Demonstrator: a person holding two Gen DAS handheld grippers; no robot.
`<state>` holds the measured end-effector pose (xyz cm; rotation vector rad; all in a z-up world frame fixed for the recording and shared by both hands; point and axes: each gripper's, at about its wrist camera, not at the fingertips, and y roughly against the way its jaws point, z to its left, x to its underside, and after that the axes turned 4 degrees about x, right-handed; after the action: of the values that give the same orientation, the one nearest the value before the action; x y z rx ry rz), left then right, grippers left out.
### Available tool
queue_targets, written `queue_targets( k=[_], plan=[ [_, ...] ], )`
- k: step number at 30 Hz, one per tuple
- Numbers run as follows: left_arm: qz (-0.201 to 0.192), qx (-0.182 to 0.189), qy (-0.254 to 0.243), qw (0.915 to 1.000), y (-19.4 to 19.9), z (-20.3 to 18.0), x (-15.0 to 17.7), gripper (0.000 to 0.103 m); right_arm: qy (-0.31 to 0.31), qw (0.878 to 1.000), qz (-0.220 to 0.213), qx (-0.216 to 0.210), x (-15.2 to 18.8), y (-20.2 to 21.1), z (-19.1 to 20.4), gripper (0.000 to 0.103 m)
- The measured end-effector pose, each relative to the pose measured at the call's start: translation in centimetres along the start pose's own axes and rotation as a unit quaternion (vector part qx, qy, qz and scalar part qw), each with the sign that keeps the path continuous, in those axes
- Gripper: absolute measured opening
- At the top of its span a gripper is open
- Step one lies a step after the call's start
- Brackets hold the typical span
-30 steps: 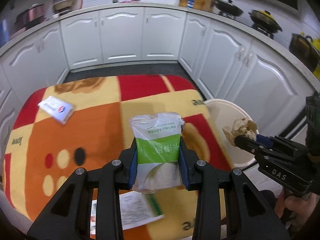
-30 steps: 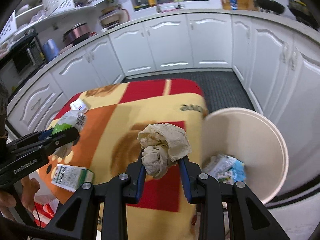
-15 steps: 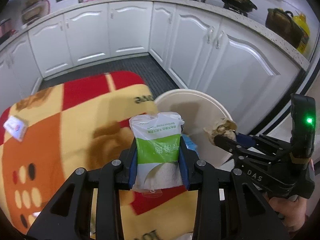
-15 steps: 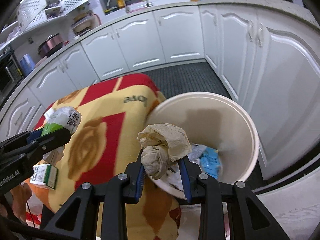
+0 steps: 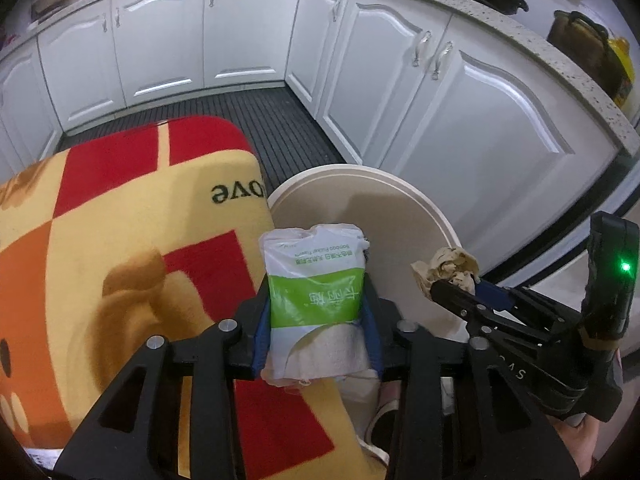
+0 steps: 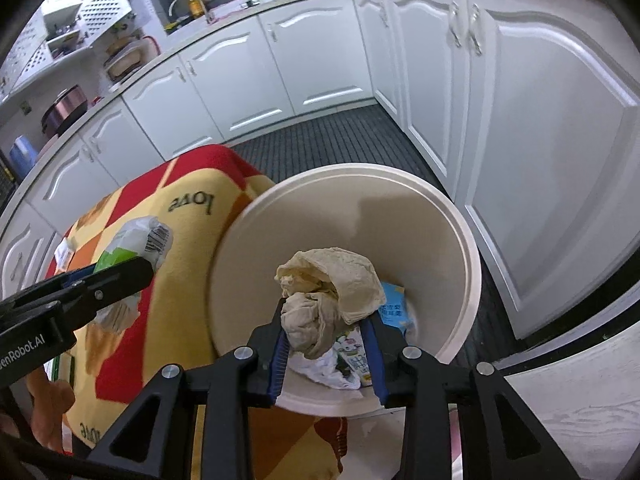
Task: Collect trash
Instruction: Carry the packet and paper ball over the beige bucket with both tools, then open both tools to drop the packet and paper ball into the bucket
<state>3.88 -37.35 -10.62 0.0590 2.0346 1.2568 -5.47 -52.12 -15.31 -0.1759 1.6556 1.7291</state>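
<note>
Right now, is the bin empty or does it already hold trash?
Not empty: the bin already holds wrappers at its bottom, seen below the crumpled paper.

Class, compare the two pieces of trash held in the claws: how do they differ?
The tissue pack is a smooth printed green-and-white packet; the paper wad is crumpled, plain and beige. The wad hangs over the bin; the pack is at the bin's edge by the table. Both are clamped in a claw.

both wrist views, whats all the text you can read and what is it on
"love", upside down, on the blanket; it shows in the right wrist view too.
"enRobot.AI", start cut off, on the left gripper.
"SV" on the right gripper; the rest is unclear.
Green-and-white tissue pack: small print and large characters, upside down, unreadable.
Barcode on that pack: digits too small.
Packets in the bin: print too blurred.
</note>
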Motion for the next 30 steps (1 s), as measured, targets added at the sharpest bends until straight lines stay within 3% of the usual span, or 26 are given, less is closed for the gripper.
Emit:
queue_targets(
  k=[4, 13, 30],
  plan=[
    [0.002, 0.012, 0.004, 0.9999, -0.3, 0.0, 0.1, 0.057, -0.009, 1.0, 0.003, 0.008, -0.4, -0.9, -0.7, 0.06],
    [-0.004, 0.005, 0.005, 1.0, 0.4, 0.5, 0.5, 0.06, -0.025, 1.0, 0.013, 0.005, -0.1, -1.4, -1.1, 0.061],
    [-0.021, -0.01, 0.017, 0.9996, 2.8, 1.7, 1.2, 0.06, -0.001, 1.0, 0.004, 0.002, 0.3, 0.0, 1.2, 0.065]
  ],
)
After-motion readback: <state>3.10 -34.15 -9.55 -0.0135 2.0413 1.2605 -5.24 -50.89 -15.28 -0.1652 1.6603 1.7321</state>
